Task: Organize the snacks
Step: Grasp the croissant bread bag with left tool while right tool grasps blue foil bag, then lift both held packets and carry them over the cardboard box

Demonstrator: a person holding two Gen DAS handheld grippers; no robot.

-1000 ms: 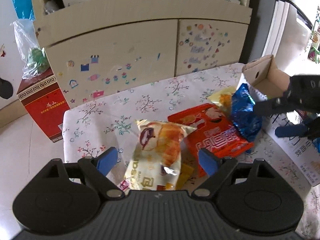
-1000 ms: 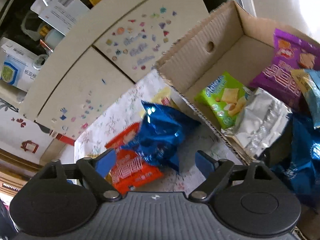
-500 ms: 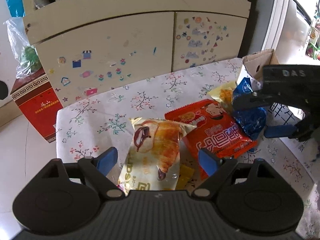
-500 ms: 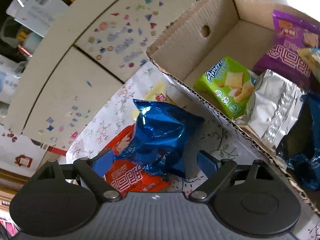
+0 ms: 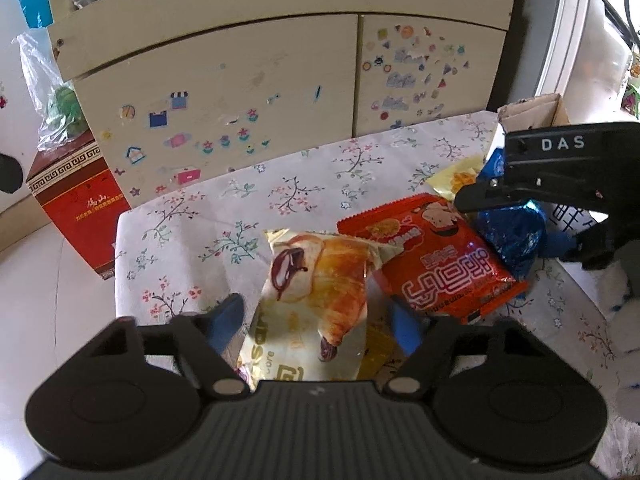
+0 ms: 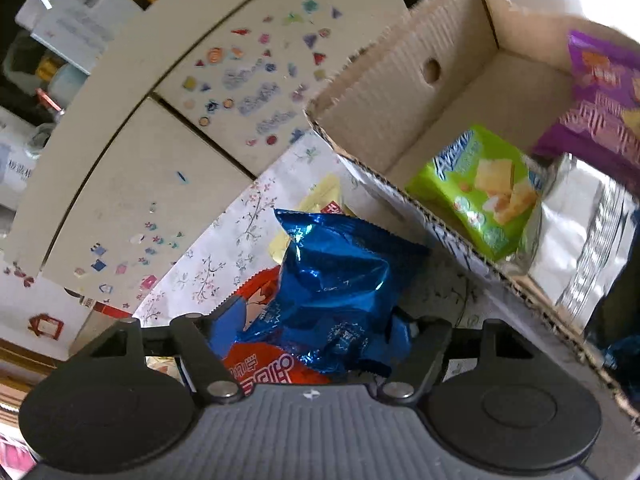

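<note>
In the left wrist view, the croissant packet is clamped between the closing pads of the left gripper on the floral tablecloth, beside the red packet. In the right wrist view, the blue packet is squeezed by the closing right gripper, just beside the cardboard box.

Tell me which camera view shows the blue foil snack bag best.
The right wrist view: the blue foil snack bag fills the centre, crinkled, between the right gripper's jaws, which have just been closing on it. The left wrist view shows only part of it, off to the side behind that gripper.
</note>
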